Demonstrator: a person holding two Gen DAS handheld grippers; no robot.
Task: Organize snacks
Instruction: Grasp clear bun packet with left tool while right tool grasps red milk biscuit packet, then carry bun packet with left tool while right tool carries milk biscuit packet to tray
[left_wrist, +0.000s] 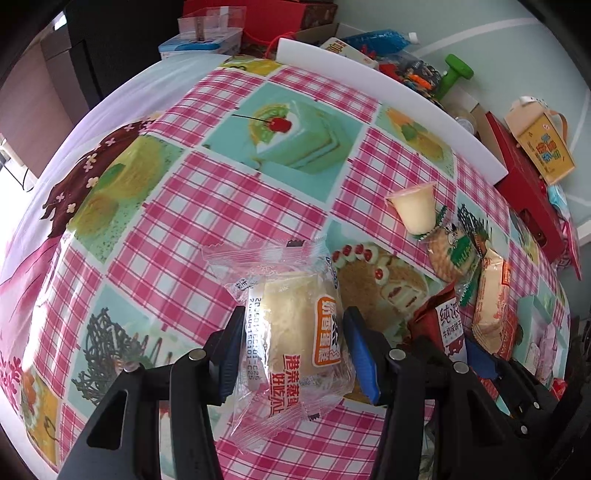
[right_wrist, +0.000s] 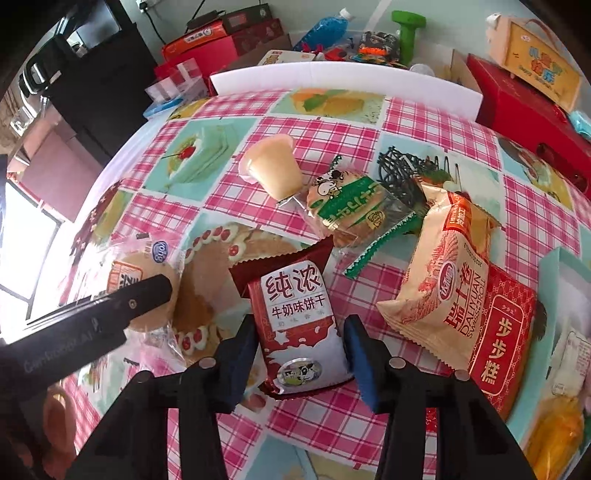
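Note:
My left gripper (left_wrist: 293, 350) is shut on a clear-wrapped steamed cake (left_wrist: 295, 332), its blue pads pressing both sides of it over the checked tablecloth. The same cake (right_wrist: 144, 291) shows in the right wrist view, under the left gripper's black finger (right_wrist: 110, 310). My right gripper (right_wrist: 301, 358) is shut on a dark red milk biscuit packet (right_wrist: 295, 325), pads against its sides; the packet (left_wrist: 443, 321) also shows in the left wrist view. A pudding cup (right_wrist: 271, 168), a green-wrapped round cracker (right_wrist: 347, 206) and a cream Swiss roll packet (right_wrist: 443, 269) lie beyond.
A red pastry packet (right_wrist: 502, 332) lies at the right beside a teal box (right_wrist: 554, 288). A white foam board (right_wrist: 332, 79) stands along the table's far edge, with red boxes (right_wrist: 528, 114), a green dumbbell (right_wrist: 406, 33) and clutter behind. The table (left_wrist: 110, 258) extends left.

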